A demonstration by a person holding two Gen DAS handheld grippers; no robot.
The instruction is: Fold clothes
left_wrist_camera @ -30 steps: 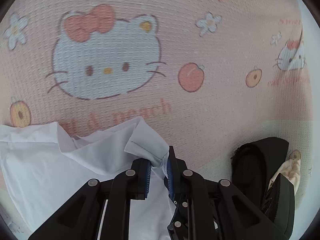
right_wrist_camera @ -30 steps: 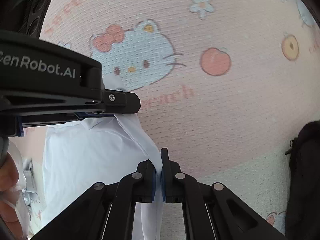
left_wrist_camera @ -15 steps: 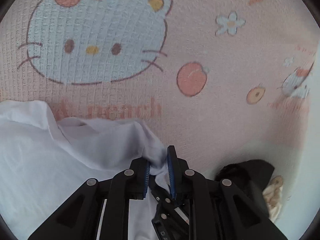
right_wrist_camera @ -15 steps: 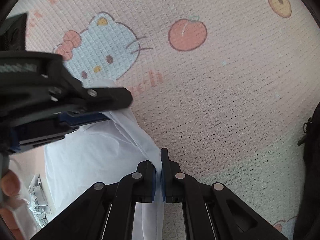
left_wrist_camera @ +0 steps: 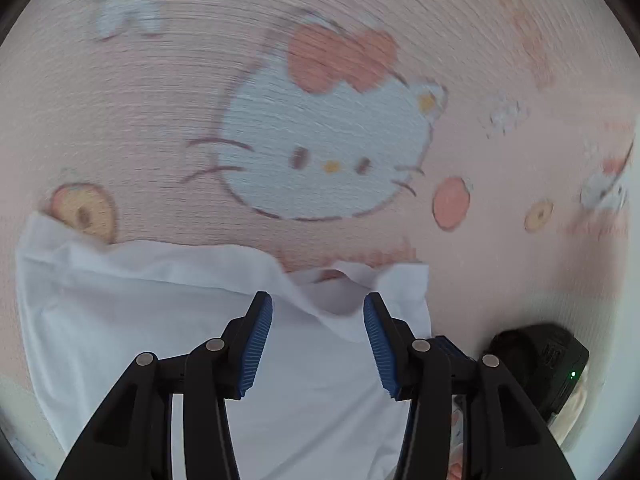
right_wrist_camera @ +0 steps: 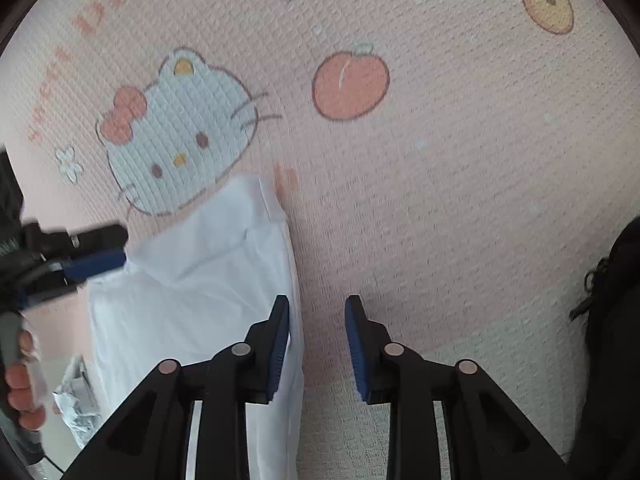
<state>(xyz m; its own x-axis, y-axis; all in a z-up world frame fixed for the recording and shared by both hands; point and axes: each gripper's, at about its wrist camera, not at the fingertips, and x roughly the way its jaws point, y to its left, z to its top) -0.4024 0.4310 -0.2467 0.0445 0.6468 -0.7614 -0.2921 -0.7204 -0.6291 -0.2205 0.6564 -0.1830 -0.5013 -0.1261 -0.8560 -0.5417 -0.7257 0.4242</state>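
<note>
A white garment (left_wrist_camera: 160, 320) lies spread on a pink cartoon-print blanket (left_wrist_camera: 320, 80). My left gripper (left_wrist_camera: 318, 304) hovers over its rumpled upper edge with its jaws opening; cloth lies beneath the gap, and neither pad presses on it. In the right wrist view the same white garment (right_wrist_camera: 192, 288) lies folded in a long strip. My right gripper (right_wrist_camera: 317, 306) stands at the strip's right edge, jaws opening, with the left pad beside the cloth and only blanket between the pads. The left gripper (right_wrist_camera: 88, 268) also shows at that view's left edge, held by a hand (right_wrist_camera: 20, 396).
A black bag (right_wrist_camera: 612, 340) lies at the right edge of the right wrist view, and a dark object (left_wrist_camera: 540, 356) sits at the lower right of the left wrist view. Crumpled pale material (right_wrist_camera: 76, 408) lies at the lower left. The blanket (right_wrist_camera: 440, 160) stretches ahead.
Both grippers let go of the white garment and their jaws spread apart. The cloth dropped flat onto the blanket. The left wrist view shifted sideways, bringing the cat print to the centre.
</note>
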